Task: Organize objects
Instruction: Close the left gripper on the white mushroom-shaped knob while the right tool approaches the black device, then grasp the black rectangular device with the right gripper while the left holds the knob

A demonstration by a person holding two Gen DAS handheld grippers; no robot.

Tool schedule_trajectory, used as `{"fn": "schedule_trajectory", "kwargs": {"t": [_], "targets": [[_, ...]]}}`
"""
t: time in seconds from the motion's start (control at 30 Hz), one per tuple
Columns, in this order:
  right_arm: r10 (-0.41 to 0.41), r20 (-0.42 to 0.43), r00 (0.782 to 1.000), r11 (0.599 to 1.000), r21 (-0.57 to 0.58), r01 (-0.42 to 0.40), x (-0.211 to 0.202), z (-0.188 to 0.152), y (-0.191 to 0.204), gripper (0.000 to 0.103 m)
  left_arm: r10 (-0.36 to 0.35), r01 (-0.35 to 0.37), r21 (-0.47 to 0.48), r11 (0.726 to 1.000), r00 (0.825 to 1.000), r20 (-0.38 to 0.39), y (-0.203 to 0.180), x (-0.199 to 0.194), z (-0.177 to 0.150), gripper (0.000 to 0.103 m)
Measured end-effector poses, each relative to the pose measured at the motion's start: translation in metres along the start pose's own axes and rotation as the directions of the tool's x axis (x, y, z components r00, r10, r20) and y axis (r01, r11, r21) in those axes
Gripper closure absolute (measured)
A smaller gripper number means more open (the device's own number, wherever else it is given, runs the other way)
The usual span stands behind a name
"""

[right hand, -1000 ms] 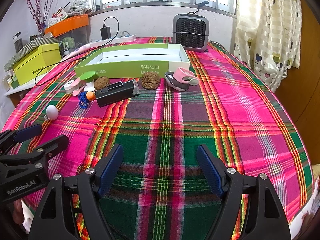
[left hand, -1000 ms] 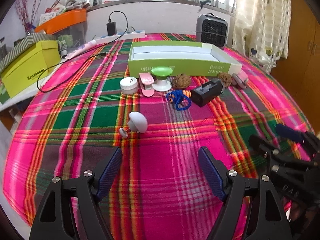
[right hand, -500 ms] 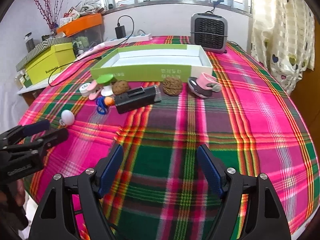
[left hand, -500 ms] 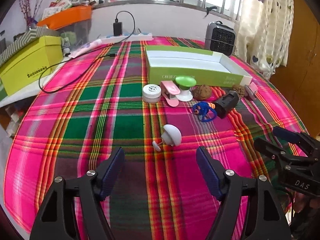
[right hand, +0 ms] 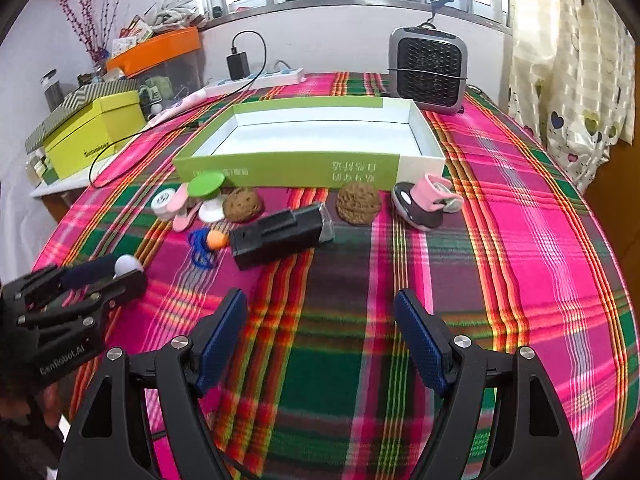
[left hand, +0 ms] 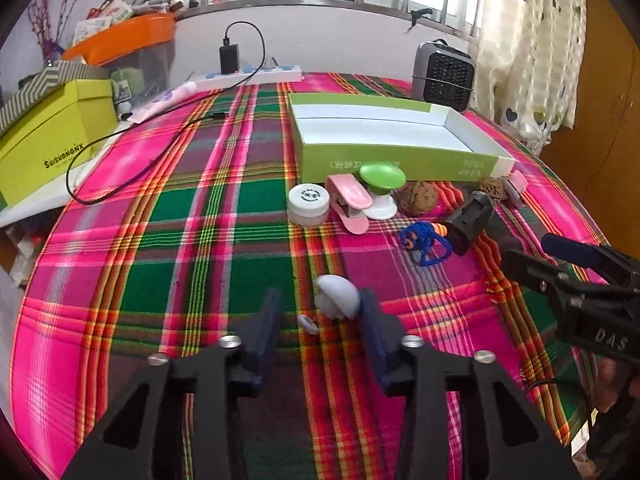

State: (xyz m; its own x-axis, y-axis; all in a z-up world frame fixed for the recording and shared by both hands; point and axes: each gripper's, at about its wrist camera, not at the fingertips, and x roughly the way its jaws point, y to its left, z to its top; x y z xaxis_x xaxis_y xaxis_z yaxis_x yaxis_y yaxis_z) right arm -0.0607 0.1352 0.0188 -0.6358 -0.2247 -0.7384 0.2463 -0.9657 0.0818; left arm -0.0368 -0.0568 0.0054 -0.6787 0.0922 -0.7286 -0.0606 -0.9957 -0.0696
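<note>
Slippage threatens: left hand-held gripper (left hand: 320, 312), half-spread around the small white mushroom-shaped plastic toy (left hand: 336, 296), could squirt its rounded cap sideways.

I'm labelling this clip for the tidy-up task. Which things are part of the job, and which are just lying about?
Job: white mushroom between left gripper fingers, green tray, walnuts, black case, jar.
Lying about: heater, yellow box, power strip.
</note>
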Motion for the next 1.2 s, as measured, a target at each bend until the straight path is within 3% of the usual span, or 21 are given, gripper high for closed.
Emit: {"fn": "schedule_trajectory", "kwargs": {"t": [0.53, 0.93, 1.2], "targets": [[-0.034, -0.011, 0.999, 0.999, 0.041, 0.034, 0.030, 0.033, 0.022, 0.027, -0.010, 0.010, 0.025, 1.000, 1.000, 0.012, 0.004, 0.005, 0.005, 0.075], [-0.084, -0.034, 0.996, 0.995, 0.048, 0.086, 0.022, 0.033, 0.013, 0.027, -0.011, 0.011, 0.027, 1.000, 1.000, 0.019, 0.003, 0.006, 0.007, 0.074], [-0.055, -0.059, 0.997, 0.997, 0.059, 0.058, 0.034, 0.040, 0.027, 0.027, -0.019, 0.019, 0.028, 0.999, 1.000, 0.017, 0.004, 0.007, 0.006, 0.074]]}}
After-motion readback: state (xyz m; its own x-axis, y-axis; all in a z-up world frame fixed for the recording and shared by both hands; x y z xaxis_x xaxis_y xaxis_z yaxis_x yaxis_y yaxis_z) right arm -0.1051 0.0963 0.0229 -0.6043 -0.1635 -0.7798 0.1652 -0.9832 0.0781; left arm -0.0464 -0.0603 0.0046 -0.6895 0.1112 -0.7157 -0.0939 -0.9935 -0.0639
